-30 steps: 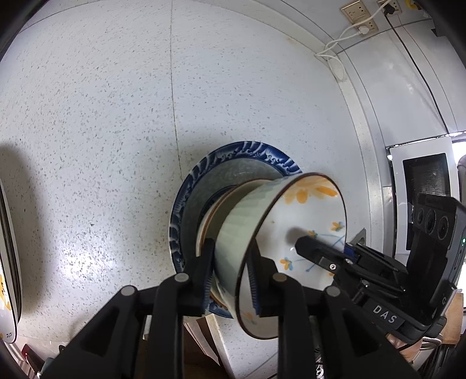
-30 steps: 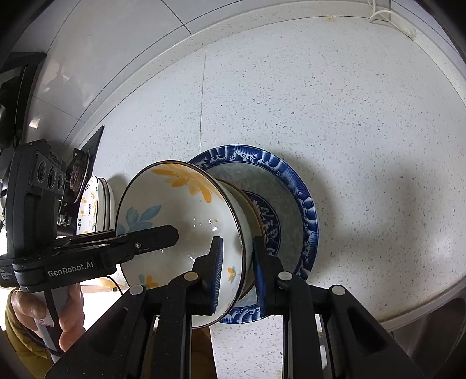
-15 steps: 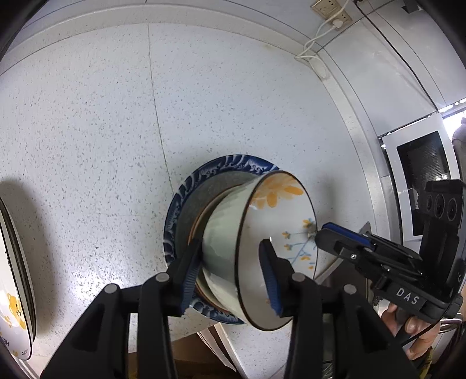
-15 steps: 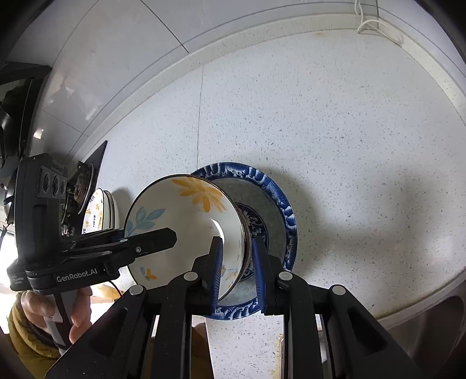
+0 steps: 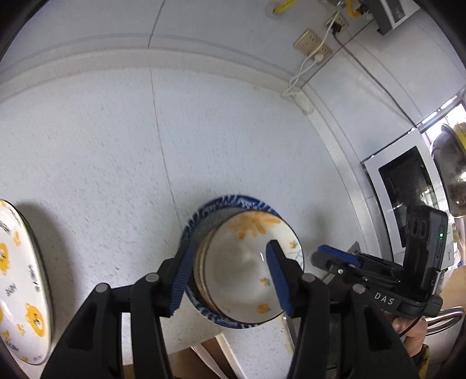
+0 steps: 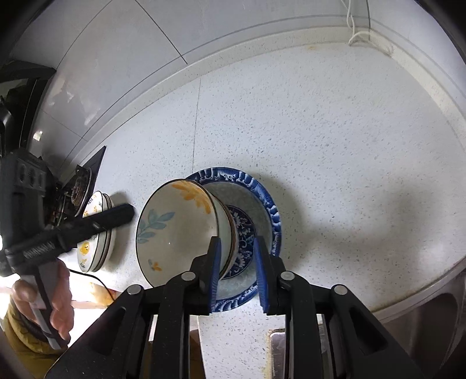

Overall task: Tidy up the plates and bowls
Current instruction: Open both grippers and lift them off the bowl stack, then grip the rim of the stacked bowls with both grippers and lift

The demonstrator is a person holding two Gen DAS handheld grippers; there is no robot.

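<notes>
left wrist: wall sockets (image 5: 313,46) | right wrist: blue plate (image 6: 269,210) centre medallion

Pale speckled stone countertop (image 5: 233,131) fills both views, thin seam (image 6: 195,122) running across it. Raised curved lip (image 6: 233,62) where counter meets wall. Wall (image 5: 218,26) of large pale glossy tiles, grey grout lines. Beige power sockets (image 5: 313,43) on wall, white cable (image 5: 303,68) plugged in, trailing down to counter corner. White appliance with dark window (image 5: 407,186) at right. Black stove burner (image 6: 78,186) at left edge. Steel sink (image 6: 431,315) at lower right. Bright daylight at far right edge, soft shadows on counter.
</notes>
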